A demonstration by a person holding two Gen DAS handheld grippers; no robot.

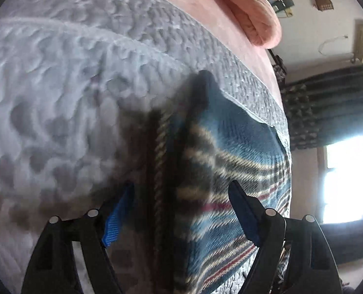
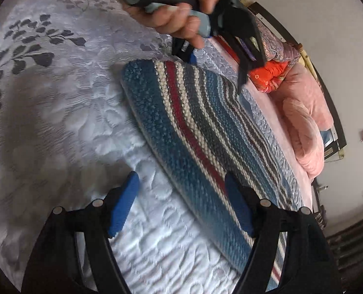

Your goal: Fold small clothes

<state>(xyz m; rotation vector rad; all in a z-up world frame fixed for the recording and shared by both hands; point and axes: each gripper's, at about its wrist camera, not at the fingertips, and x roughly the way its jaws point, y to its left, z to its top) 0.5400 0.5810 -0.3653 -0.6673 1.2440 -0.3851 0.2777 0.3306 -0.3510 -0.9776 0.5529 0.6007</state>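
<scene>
knitwear: striped sweater (image 2: 193, 132) on the bed (image 2: 59, 122) looks soft, floppy; pinch a folded edge. left hand-held gripper (image 1: 181, 210) and right hand-held gripper (image 2: 181, 201) gape, empty.

A home bedroom: a bed (image 2: 59, 127) with a quilted, leaf-patterned white coverlet fills both views, with pink pillows (image 2: 303, 132) and folded bedding (orange and patterned) (image 2: 269, 71) piled beyond the claws, plus dark curtains (image 1: 328, 103) beside a bright window (image 1: 350, 181).
</scene>
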